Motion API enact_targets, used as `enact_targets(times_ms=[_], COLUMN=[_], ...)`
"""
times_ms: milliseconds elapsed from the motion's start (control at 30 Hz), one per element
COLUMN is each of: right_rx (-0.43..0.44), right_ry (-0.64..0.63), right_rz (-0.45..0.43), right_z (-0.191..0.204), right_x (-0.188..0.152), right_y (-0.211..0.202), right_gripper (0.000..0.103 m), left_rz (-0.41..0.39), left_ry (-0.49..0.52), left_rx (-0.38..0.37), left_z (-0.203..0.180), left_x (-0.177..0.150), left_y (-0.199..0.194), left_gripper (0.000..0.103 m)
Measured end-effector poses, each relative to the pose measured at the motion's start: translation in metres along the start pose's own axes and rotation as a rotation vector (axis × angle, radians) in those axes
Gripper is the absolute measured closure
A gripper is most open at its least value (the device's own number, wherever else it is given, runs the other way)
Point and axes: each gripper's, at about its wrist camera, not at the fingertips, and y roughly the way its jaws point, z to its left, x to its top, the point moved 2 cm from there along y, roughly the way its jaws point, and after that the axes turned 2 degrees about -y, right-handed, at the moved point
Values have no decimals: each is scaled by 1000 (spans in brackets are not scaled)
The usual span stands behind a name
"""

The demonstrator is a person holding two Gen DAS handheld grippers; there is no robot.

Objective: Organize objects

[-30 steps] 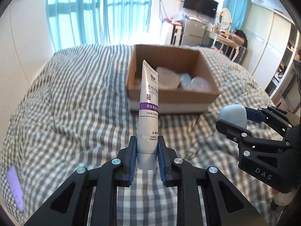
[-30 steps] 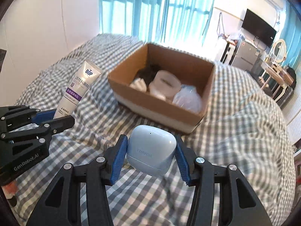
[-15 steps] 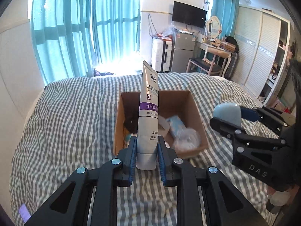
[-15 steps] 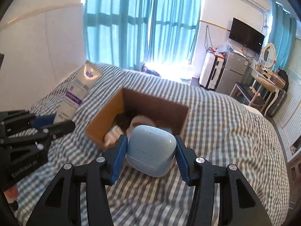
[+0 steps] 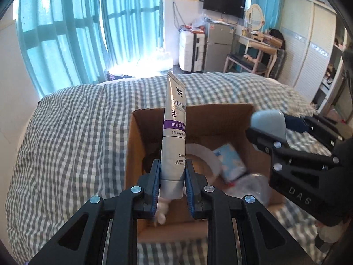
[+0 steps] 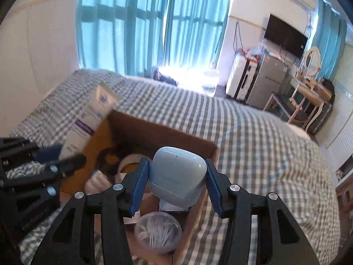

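Now the left gripper (image 5: 172, 177) is clamping its blue pads on the lower end of a white toothpaste tube (image 5: 174, 137), which is standing upright with its crimped end on top and a purple band across its middle. The tube is hanging over the left half of an open cardboard box (image 5: 220, 112). The right gripper (image 6: 175, 184) is squeezing a pale blue earbud case (image 6: 177, 173) between its pads, and the case is hovering over the right-hand part of the same box, close to that wall. Inside the box a white ring-shaped item (image 6: 125, 163) is lying near the middle, something dark (image 6: 108, 156) is sitting toward the far left corner, a blue-and-white packet (image 5: 230, 161) is lying toward the right wall, and a clear round tub of cotton swabs (image 6: 157, 231) is resting at the near right corner. The box is sitting on a bed with a grey-and-white checked cover (image 5: 72, 132), well in from its edges. Teal curtains (image 5: 88, 26) are hanging behind the bed's far edge.
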Motion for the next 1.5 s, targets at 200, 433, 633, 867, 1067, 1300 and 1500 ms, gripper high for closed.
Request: enact_targets(times_ms=[200, 433, 633, 867, 1067, 1300, 1500], right_rx=[40, 106, 109, 72, 29, -14, -61], right_ry=[34, 89, 132, 179, 162, 141, 125], right_rz=[32, 21, -42, -83, -156, -301, -387], right_z=[-2, -10, -20, -37, -42, -46, -38], right_x=[-7, -17, -13, -11, -4, -1, -11], right_y=[35, 34, 9, -41, -114, -217, -280], right_gripper=[53, 53, 35, 26, 20, 10, 3], left_rz=[35, 40, 55, -8, -139, -337, -464], left_ry=[31, 41, 15, -4, 4, 2, 13], left_rx=[-14, -25, 9, 26, 75, 127, 159], left_z=[1, 0, 0, 3, -1, -9, -23], left_x=[-8, -14, -19, -13, 10, 23, 21], left_y=[32, 47, 40, -5, -80, -189, -257], left_gripper=[82, 82, 39, 18, 10, 5, 1])
